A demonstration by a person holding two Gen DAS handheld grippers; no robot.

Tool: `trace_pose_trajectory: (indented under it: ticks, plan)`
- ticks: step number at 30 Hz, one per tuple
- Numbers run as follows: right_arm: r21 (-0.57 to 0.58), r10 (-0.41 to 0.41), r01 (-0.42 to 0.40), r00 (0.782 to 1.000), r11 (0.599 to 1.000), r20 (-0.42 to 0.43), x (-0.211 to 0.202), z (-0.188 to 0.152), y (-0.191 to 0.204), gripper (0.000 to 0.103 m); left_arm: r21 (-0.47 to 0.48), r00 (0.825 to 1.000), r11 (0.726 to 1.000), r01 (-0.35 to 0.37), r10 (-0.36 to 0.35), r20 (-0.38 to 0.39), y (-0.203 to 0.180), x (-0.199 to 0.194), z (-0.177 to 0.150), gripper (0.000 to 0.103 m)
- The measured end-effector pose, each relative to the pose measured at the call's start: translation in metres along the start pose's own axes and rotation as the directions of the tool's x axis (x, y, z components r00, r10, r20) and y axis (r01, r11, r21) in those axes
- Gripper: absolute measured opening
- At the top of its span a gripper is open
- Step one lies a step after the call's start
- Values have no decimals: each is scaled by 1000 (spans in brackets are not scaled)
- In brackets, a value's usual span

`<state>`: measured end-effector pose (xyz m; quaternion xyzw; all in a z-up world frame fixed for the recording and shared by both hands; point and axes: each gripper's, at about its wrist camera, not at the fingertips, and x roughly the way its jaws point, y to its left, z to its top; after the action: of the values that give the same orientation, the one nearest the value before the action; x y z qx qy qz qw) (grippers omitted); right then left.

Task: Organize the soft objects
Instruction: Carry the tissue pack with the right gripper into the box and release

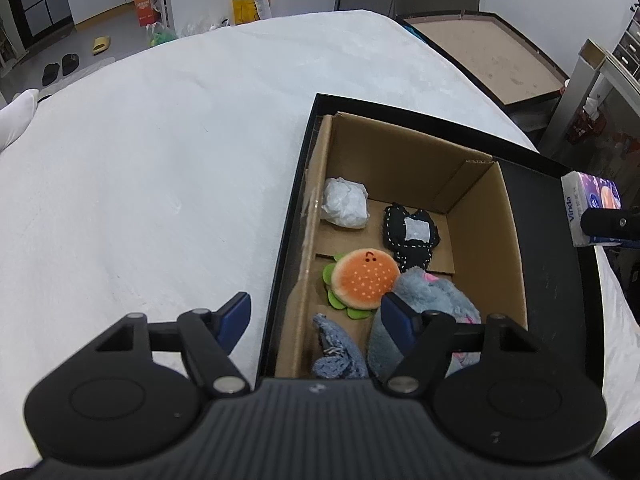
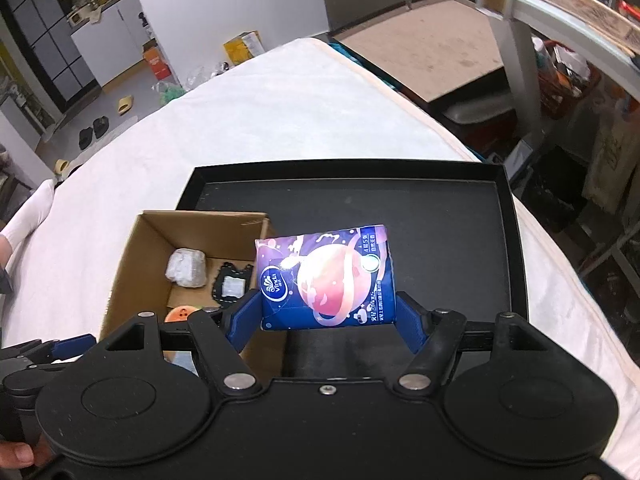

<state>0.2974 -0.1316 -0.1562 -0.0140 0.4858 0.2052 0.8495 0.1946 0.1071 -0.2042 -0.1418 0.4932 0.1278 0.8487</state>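
My right gripper [image 2: 326,316] is shut on a purple Vinda tissue pack [image 2: 326,276] and holds it above the black tray [image 2: 508,240], just right of the cardboard box [image 2: 132,248]. The pack also shows at the right edge of the left wrist view [image 1: 592,208]. The box [image 1: 504,248] holds a white crumpled wad [image 1: 346,202], a black stitched pouch [image 1: 412,236], a burger plush [image 1: 364,280], a grey plush [image 1: 432,304] and a blue knit piece [image 1: 336,352]. My left gripper [image 1: 314,316] is open and empty over the box's near left wall.
The box sits in the left part of the black tray [image 1: 556,300] on a white bedcover [image 1: 180,160]. A brown table [image 2: 432,40] stands beyond the bed's right side. Boxes and slippers lie on the floor [image 1: 100,44] at the back left.
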Motion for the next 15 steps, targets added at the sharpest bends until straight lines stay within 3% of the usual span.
trace_pose_trajectory:
  ticks: [15]
  plan:
    - [-71, -6, 5, 1000, 997, -18, 1, 4, 53, 69, -69, 998, 996, 60, -61, -16, 28, 13, -8, 51]
